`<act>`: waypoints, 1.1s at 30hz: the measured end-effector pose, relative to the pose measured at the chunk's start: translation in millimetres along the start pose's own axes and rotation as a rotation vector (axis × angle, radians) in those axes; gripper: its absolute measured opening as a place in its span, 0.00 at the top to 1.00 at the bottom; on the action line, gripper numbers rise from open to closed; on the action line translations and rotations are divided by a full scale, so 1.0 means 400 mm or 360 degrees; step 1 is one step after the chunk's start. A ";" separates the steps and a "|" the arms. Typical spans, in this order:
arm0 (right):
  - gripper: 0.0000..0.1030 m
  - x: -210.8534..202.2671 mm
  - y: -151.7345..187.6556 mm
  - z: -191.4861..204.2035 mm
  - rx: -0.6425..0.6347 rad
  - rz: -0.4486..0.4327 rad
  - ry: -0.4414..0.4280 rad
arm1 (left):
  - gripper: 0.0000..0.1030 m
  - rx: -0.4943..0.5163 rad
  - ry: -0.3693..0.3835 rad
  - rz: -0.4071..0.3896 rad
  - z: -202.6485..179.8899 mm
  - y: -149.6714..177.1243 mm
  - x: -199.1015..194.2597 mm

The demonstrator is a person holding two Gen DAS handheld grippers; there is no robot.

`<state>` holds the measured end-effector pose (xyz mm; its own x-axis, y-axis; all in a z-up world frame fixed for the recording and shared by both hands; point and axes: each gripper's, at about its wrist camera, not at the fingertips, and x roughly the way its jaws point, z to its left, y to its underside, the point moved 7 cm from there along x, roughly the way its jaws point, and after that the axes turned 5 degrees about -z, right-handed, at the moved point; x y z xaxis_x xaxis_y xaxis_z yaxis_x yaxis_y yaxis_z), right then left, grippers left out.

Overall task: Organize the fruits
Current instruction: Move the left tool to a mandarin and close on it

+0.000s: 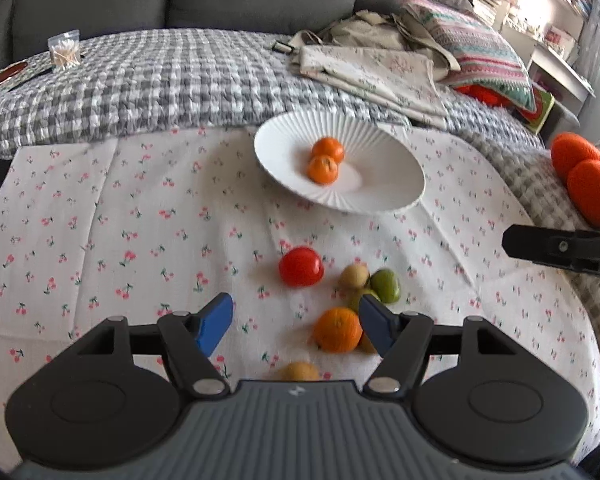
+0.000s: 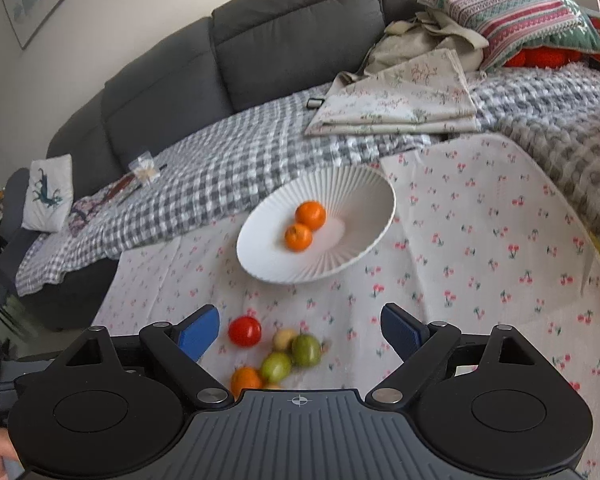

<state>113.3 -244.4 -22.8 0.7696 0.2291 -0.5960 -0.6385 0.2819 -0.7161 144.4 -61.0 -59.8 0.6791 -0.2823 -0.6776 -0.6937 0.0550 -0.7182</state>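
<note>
On ribbed white bowl (image 1: 384,196), two glossy mandarins (image 1: 323,169).

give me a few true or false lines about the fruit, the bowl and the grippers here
1. The white ribbed bowl holds two small orange mandarins. True.
2. The round red tomato lies in that bowl. False: it lies on the cherry-print cloth.
3. The left hand-held gripper is clamped on a fruit. False: its jaws are open, holding nothing.
4. The right hand-held gripper is open. True.
</note>
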 end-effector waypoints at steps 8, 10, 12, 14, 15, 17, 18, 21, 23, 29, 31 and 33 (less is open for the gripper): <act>0.13 0.001 0.050 -0.008 0.0049 0.0084 0.0007 | 0.34 0.0156 0.0078 0.0075 -0.050 0.053 0.046; 0.13 0.004 0.062 -0.005 0.0036 0.0102 0.0018 | 0.34 0.0190 0.0090 0.0100 -0.061 0.066 0.063; 0.13 0.008 0.066 -0.004 0.0025 0.0113 0.0029 | 0.35 0.0233 0.0096 0.0106 -0.072 0.074 0.079; 0.13 0.013 0.067 -0.006 0.0021 0.0113 0.0047 | 0.38 0.0283 0.0081 0.0093 -0.081 0.078 0.095; 0.13 0.017 0.069 -0.007 0.0023 0.0120 0.0053 | 0.43 0.0312 0.0083 0.0087 -0.086 0.079 0.103; 0.13 0.023 0.072 -0.007 0.0025 0.0131 0.0055 | 0.46 0.0350 0.0095 0.0071 -0.094 0.077 0.115; 0.13 0.026 0.073 -0.006 0.0019 0.0135 0.0057 | 0.49 0.0357 0.0107 0.0051 -0.096 0.074 0.116; 0.13 0.031 0.075 -0.007 0.0008 0.0141 0.0063 | 0.62 0.0390 0.0153 0.0028 -0.106 0.069 0.114; 0.13 0.034 0.077 -0.008 0.0009 0.0145 0.0066 | 0.63 0.0399 0.0161 0.0024 -0.111 0.072 0.113; 0.13 0.041 0.075 -0.012 0.0024 0.0151 0.0075 | 0.70 0.0408 0.0142 0.0045 -0.098 0.077 0.113; 0.13 0.040 0.076 -0.009 0.0018 0.0150 0.0070 | 0.70 0.0376 0.0151 0.0050 -0.090 0.075 0.115; 0.13 0.040 0.076 -0.008 0.0014 0.0150 0.0067 | 0.65 0.0377 0.0144 0.0056 -0.089 0.076 0.123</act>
<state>106.4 -235.1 -55.2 0.7053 0.2155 -0.6753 -0.7077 0.2691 -0.6533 148.2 -107.4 -109.1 0.6240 -0.3601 -0.6935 -0.6337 0.2861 -0.7187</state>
